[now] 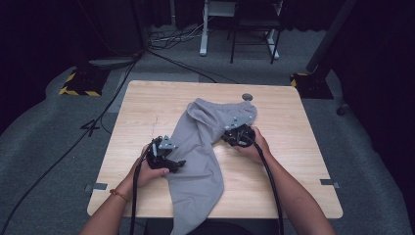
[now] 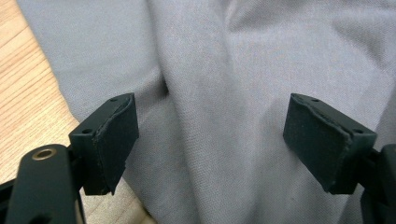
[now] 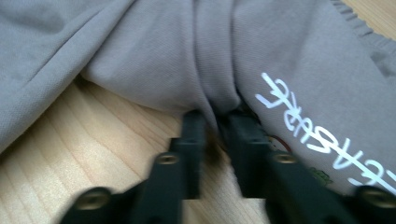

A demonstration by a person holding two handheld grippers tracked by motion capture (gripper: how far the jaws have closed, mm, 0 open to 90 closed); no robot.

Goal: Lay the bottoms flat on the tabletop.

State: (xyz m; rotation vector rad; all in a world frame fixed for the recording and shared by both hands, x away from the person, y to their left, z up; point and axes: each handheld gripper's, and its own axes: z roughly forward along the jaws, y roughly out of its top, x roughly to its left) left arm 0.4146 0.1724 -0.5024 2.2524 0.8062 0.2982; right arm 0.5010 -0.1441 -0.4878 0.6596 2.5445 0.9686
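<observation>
Grey trousers (image 1: 198, 156) hang over the bottom edge of the table (image 1: 293, 147) in the high view, at the lower centre of the frame, and run up to the waistband near the upper centre. They lie bent and creased, so I judge that the person is spreading or folding them, and each hand takes one side for this reason.

Both forearms enter from the bottom of that frame. The left one goes up to the left edge of the cloth, the right one reaches further, to the middle right.

The left gripper (image 2: 210, 140) lies low over the cloth. Its jaws stand wide apart, with flat fabric between them, and the pads (image 2: 114, 140) press on nothing. I think it waits to pin this side.

The right gripper (image 3: 217, 126) points at a fold (image 3: 215, 93) beside the white print (image 3: 317, 121). Its jaws are nearly closed and pinch this fold, probably to pull the leg straight.
</observation>
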